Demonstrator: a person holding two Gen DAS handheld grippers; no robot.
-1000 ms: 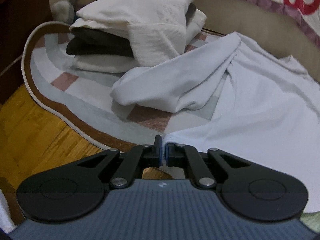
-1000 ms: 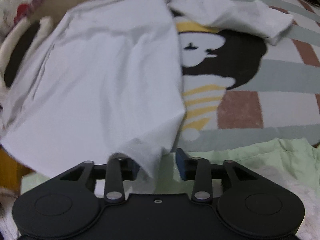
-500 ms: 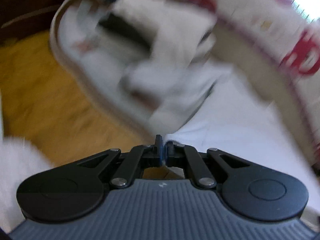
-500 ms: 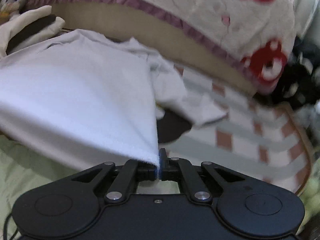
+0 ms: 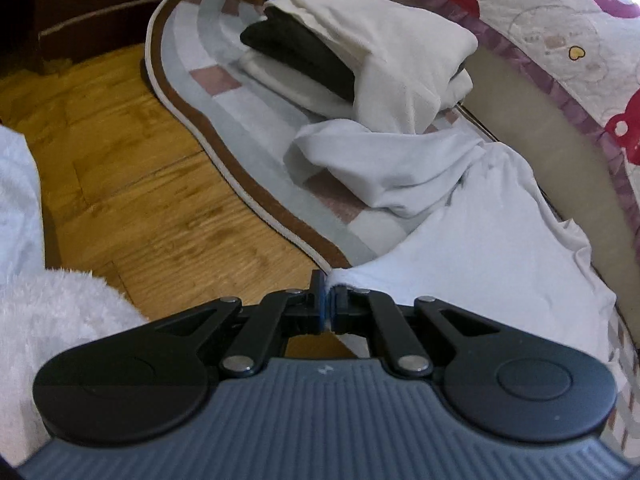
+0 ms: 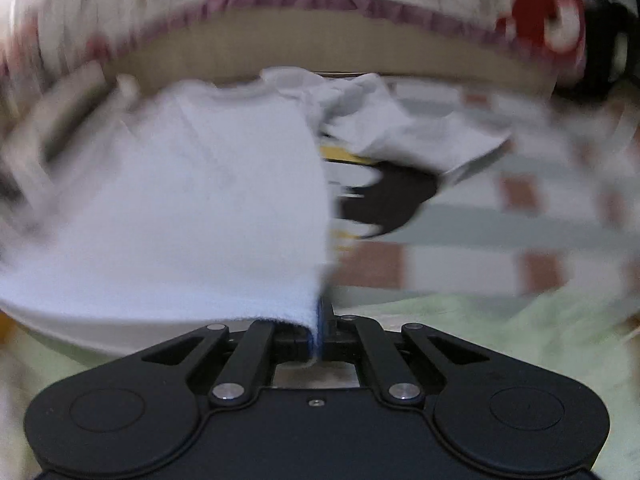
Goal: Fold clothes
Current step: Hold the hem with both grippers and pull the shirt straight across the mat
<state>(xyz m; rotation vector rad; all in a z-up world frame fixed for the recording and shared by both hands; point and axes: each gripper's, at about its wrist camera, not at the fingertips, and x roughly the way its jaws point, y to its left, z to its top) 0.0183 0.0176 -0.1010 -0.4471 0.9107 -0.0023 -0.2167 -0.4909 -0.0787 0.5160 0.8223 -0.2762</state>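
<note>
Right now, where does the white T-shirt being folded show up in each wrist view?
Left wrist: white T-shirt fills the right-centre, its hem corner pinched in the shut left gripper.
Right wrist: it fills the left-centre, blurred, its hem corner pinched in the shut right gripper.
Shared landmark: the checked rug under it.

Ahead of the left tool, a checked rug (image 5: 224,92) with a brown and white border lies on a wooden floor (image 5: 132,184). Directly on the rug, far ahead, sits a stack of folded clothes (image 5: 360,56), cream over dark. Nearer, just right of the tool's tip, a white shirt (image 5: 472,248) lies partly spread, one sleeve bunched toward the stack.
</note>
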